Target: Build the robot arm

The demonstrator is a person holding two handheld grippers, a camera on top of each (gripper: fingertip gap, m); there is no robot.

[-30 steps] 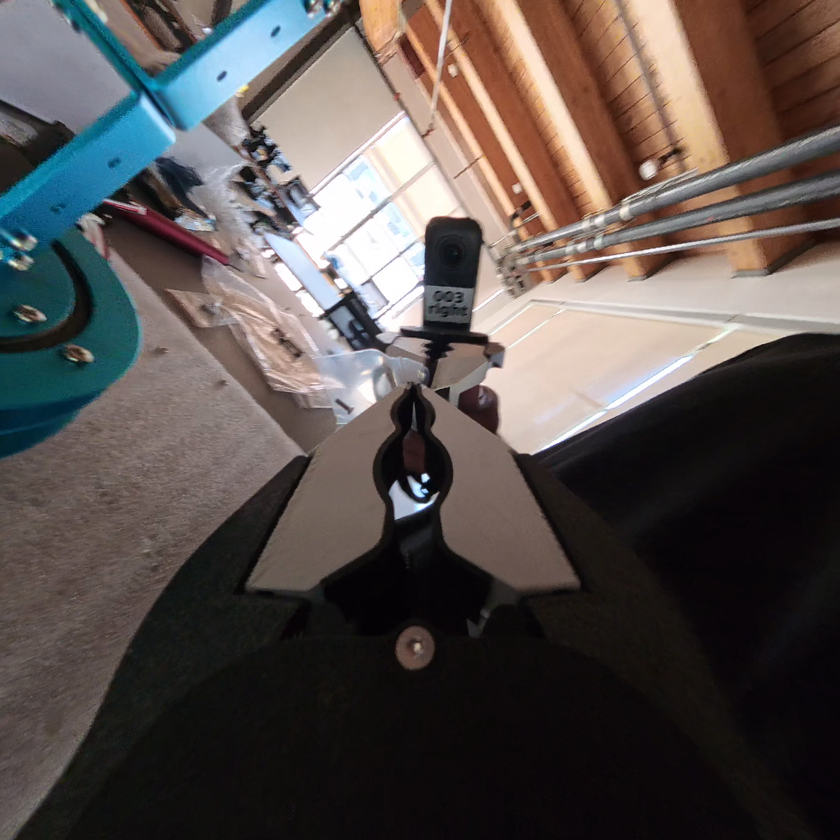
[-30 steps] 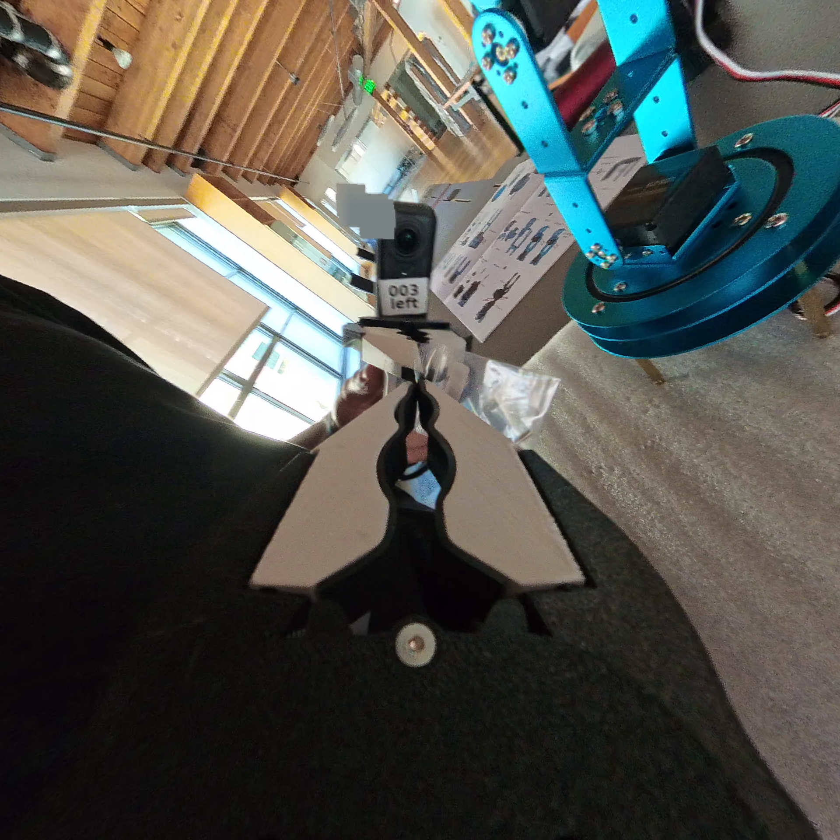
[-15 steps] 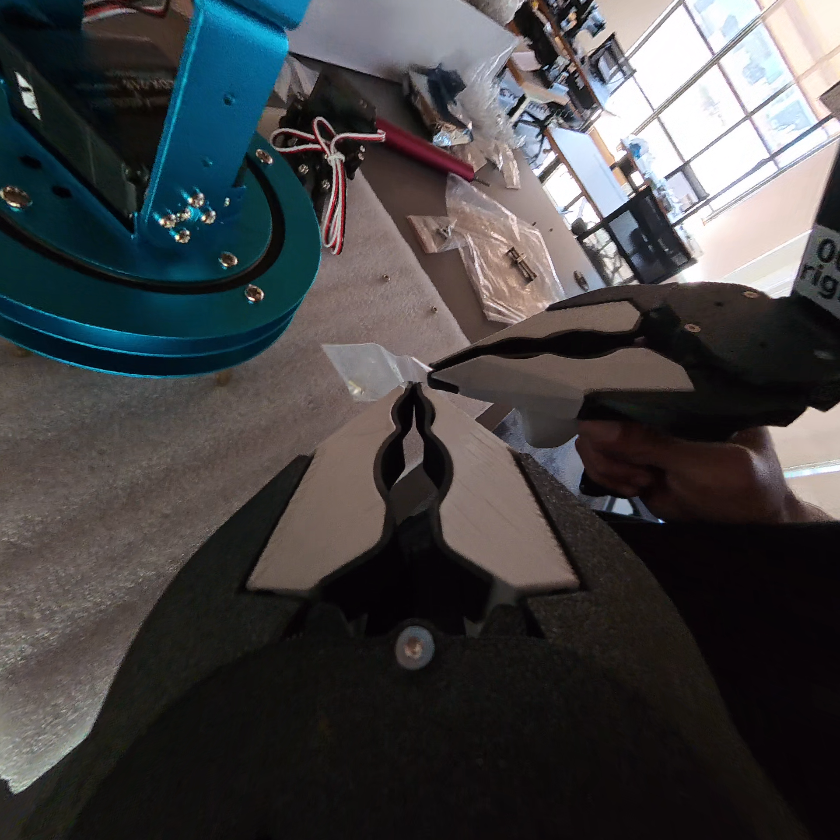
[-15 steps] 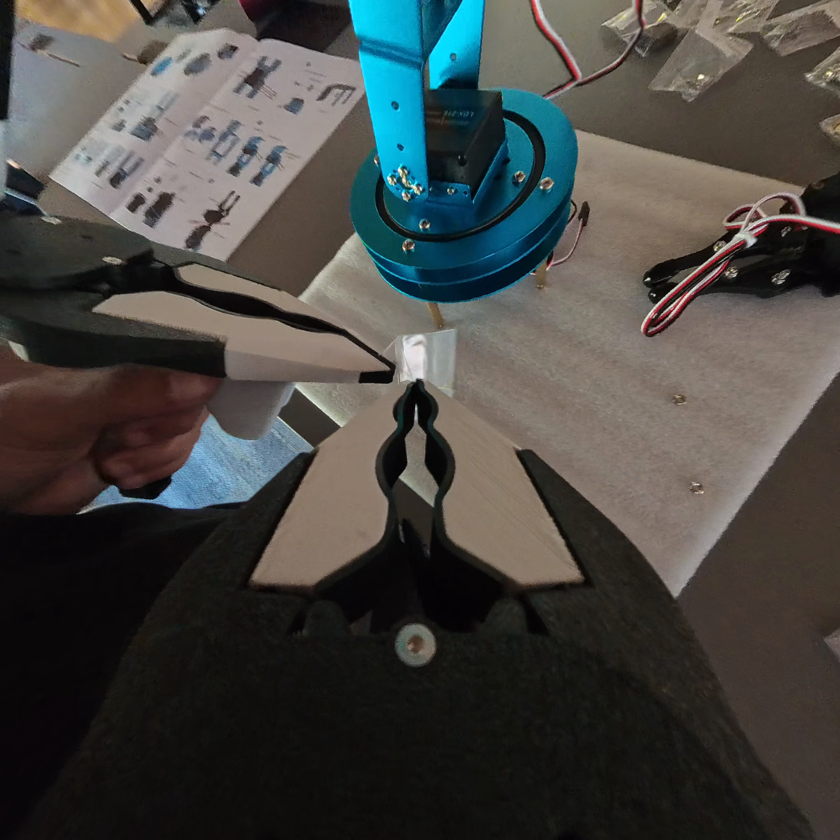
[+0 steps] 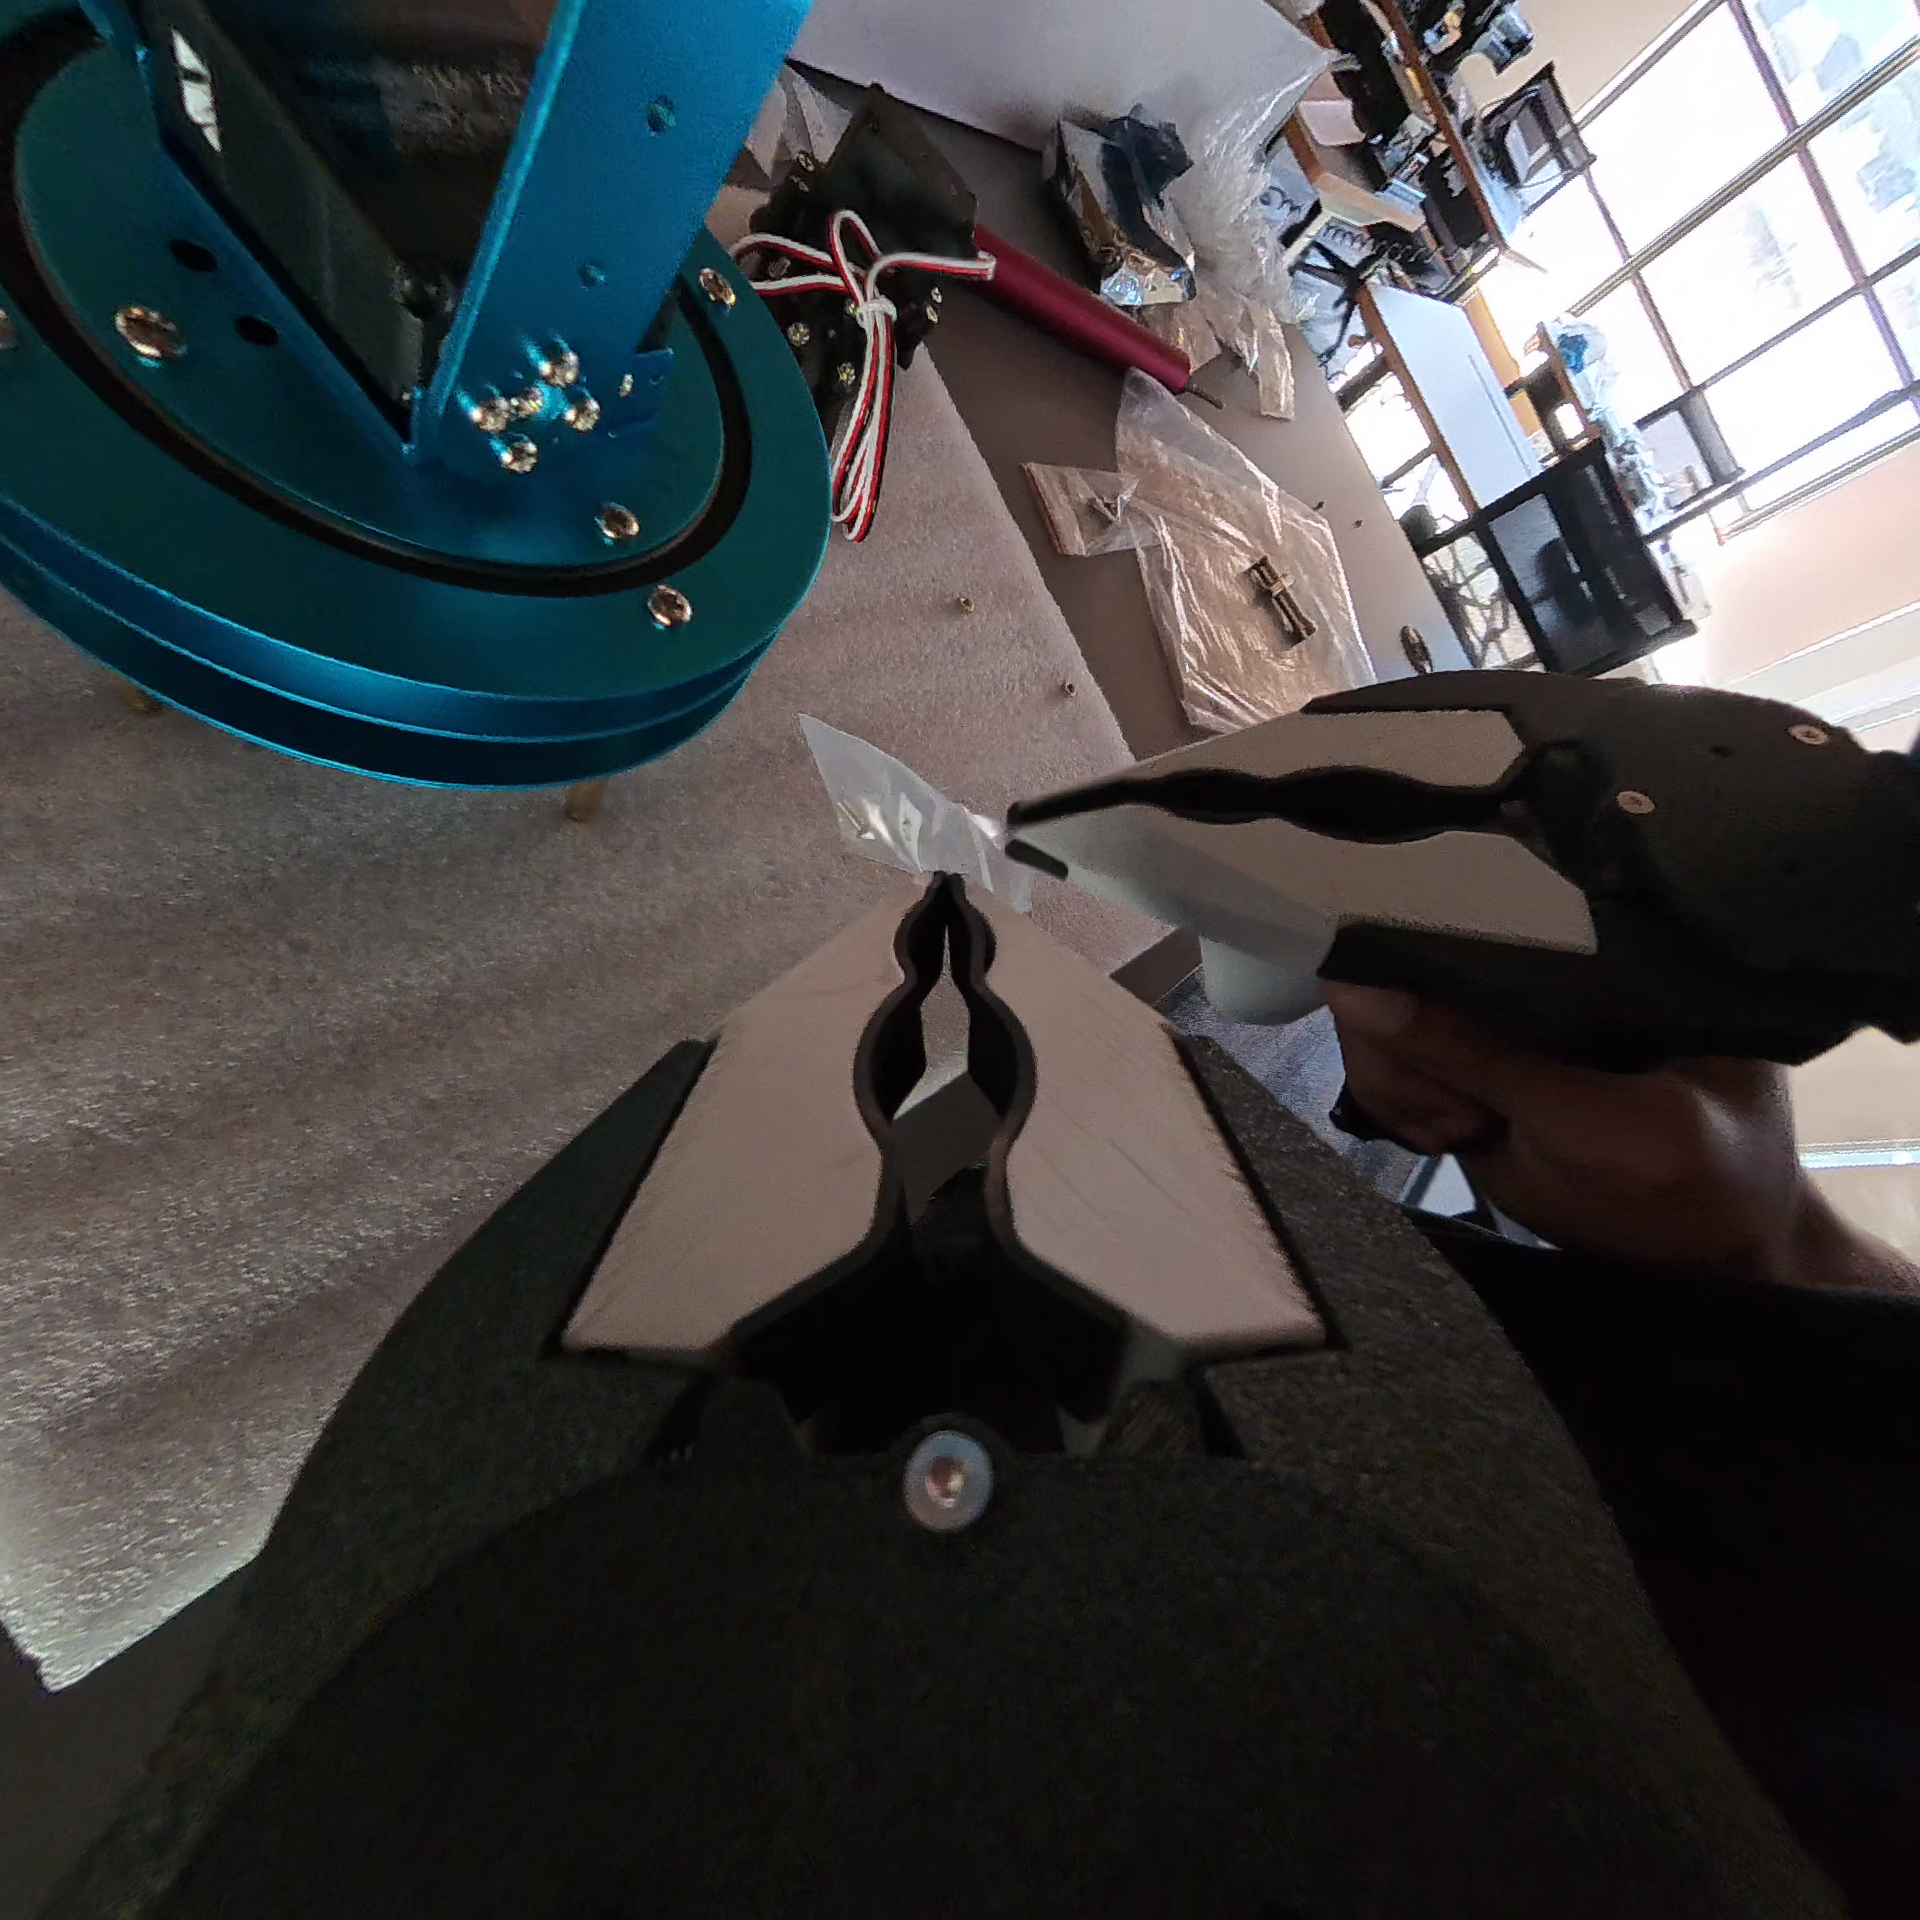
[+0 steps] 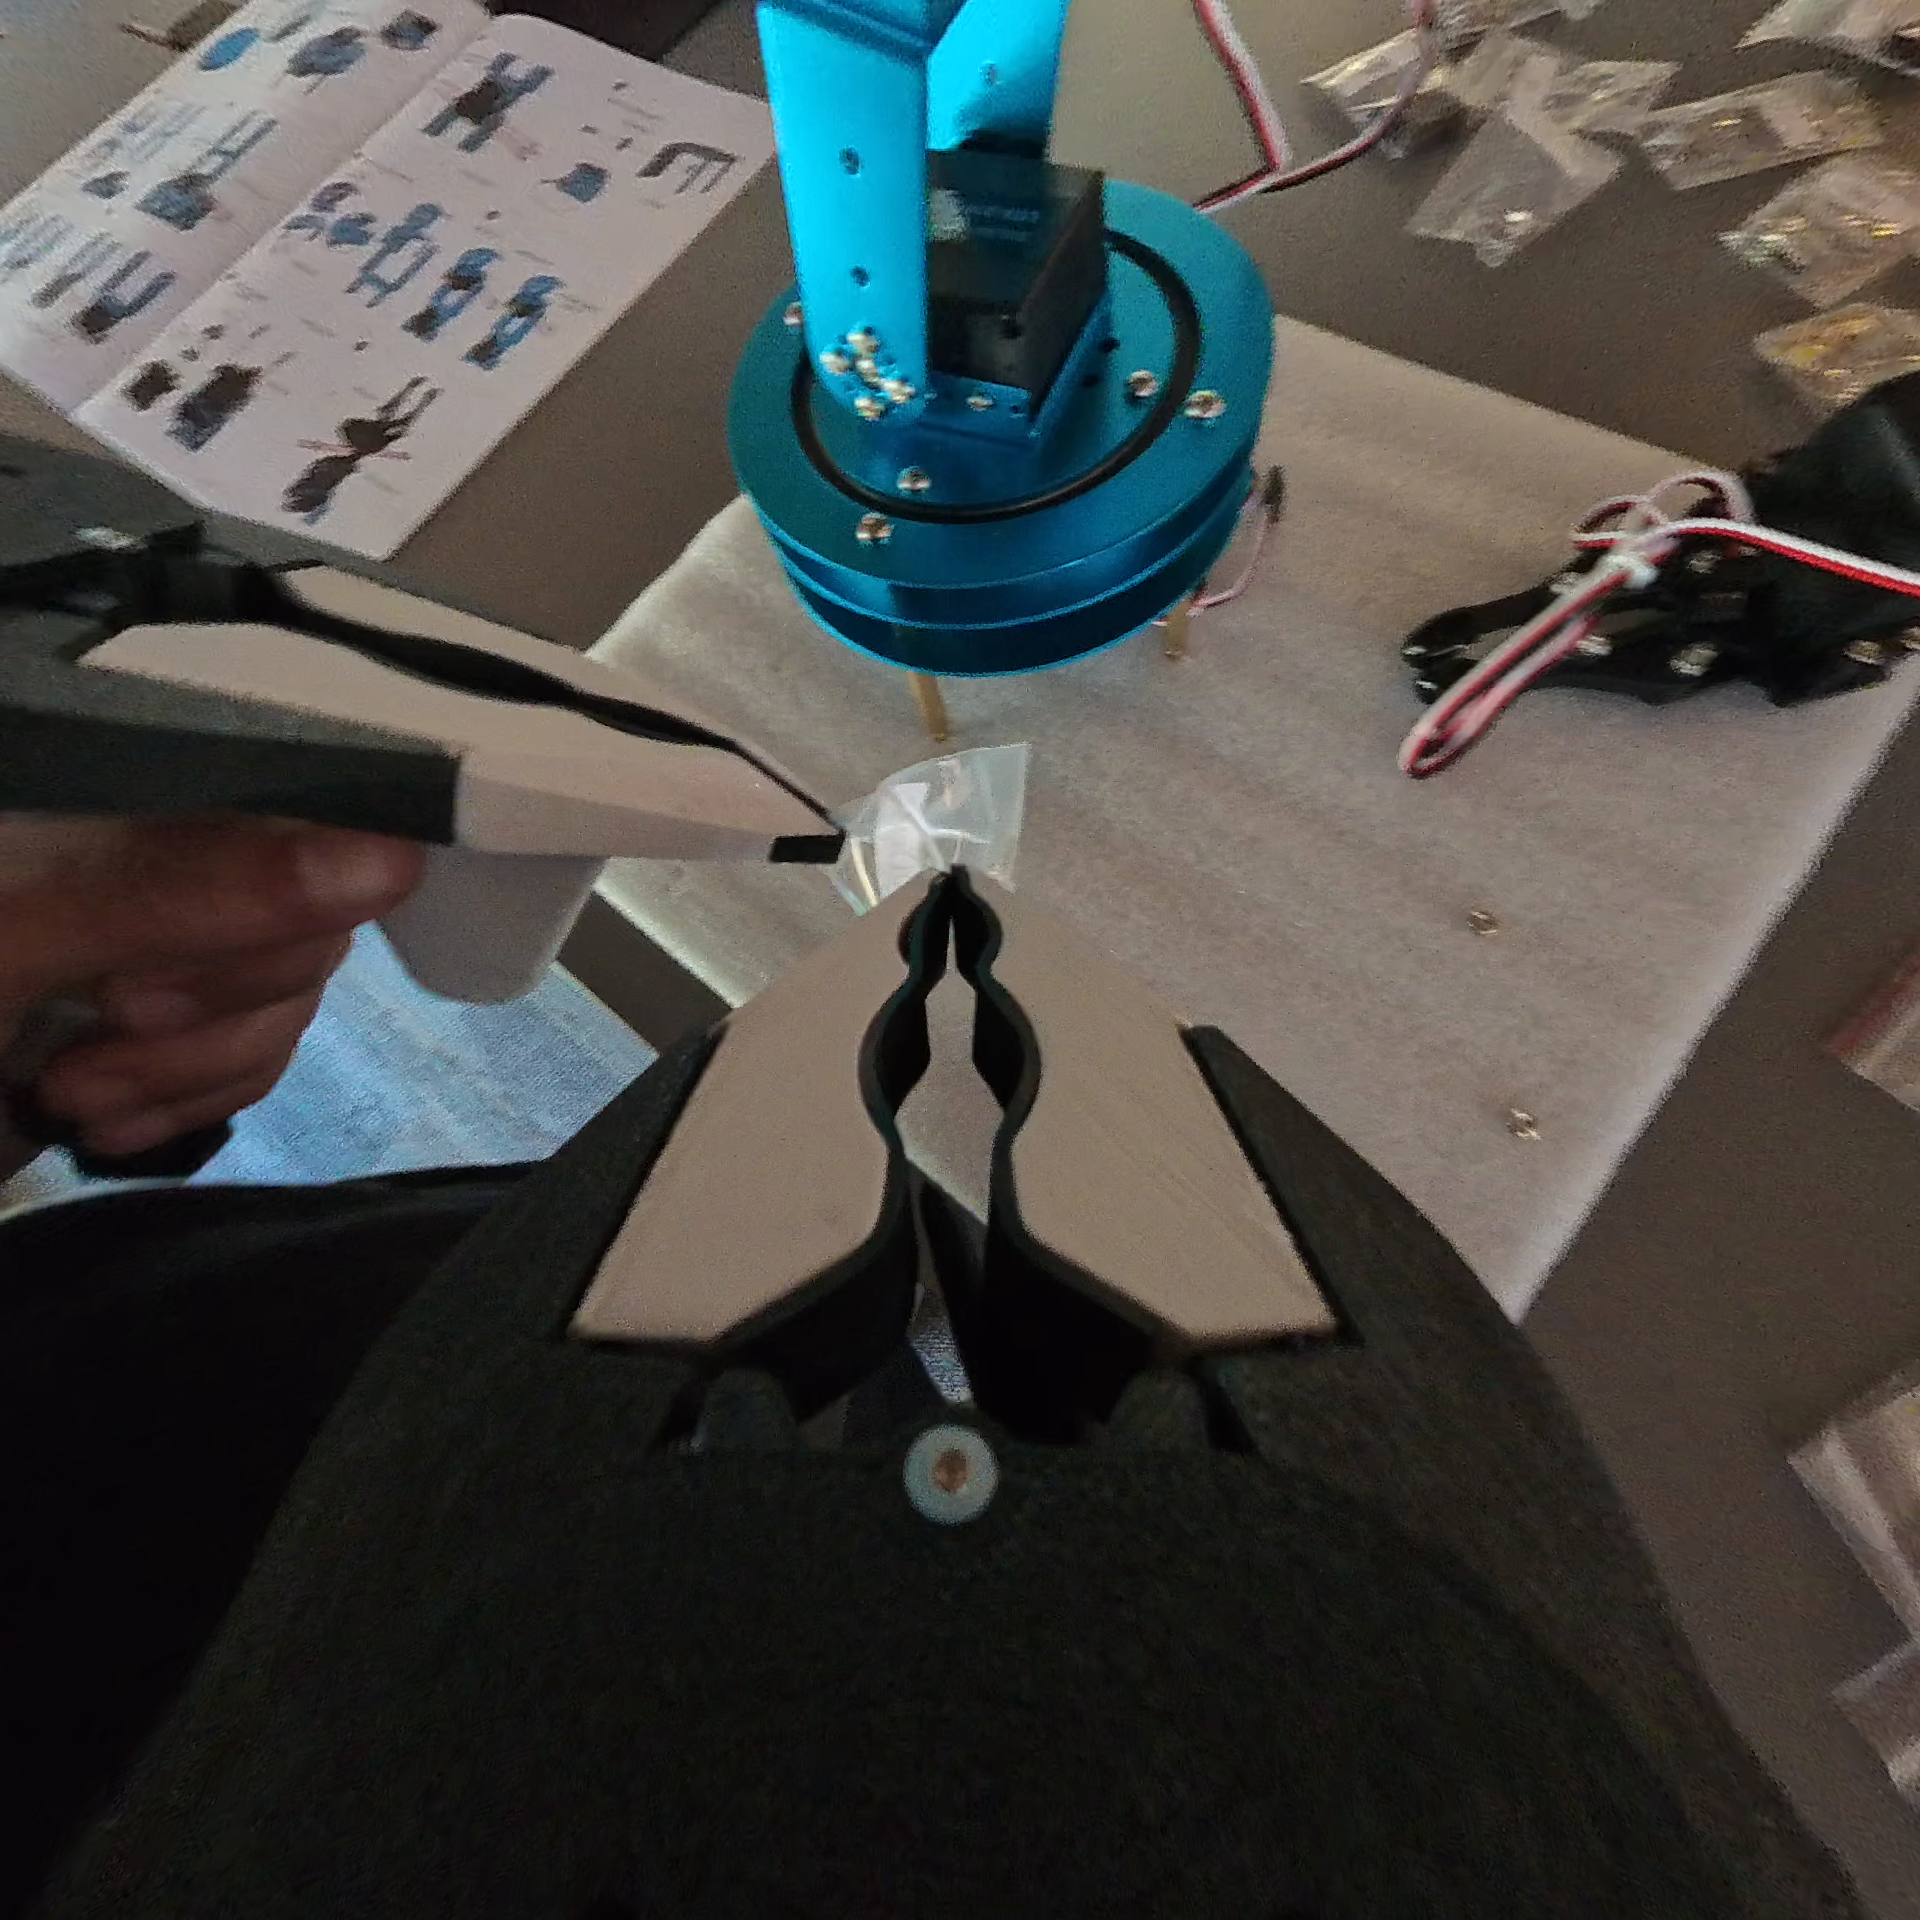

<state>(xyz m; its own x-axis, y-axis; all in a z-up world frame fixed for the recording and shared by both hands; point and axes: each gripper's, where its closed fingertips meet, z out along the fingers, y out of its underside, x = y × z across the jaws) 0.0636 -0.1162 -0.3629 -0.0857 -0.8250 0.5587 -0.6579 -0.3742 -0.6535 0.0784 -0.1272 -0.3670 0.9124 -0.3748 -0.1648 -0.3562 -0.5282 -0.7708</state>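
A small clear plastic bag (image 5: pixel 902 805) with a few small screws in it hangs in the air just in front of a blue round robot base (image 5: pixel 436 582). My left gripper (image 5: pixel 945 883) is shut on one edge of the bag. My right gripper (image 6: pixel 948 881) is shut on another edge of the same bag (image 6: pixel 935 816). The right gripper shows in the left wrist view (image 5: pixel 1013 826), coming in from the right. The left gripper shows in the right wrist view (image 6: pixel 821 836), coming in from the left. The blue base (image 6: pixel 997 499) stands on a grey foam mat (image 6: pixel 1299 831).
A black servo claw with red and white wires (image 6: pixel 1662 634) lies on the mat to the right. An open instruction booklet (image 6: pixel 343 249) lies at the back left. Several small plastic parts bags (image 6: pixel 1662 145) lie at the back right. Loose nuts (image 6: pixel 1481 920) dot the mat. The tips of both grippers are at nearly the same place.
Both grippers swung down from pointing at the ceiling to pointing at the table, keeping hold of the small bag. They now sit closer to the blue base.
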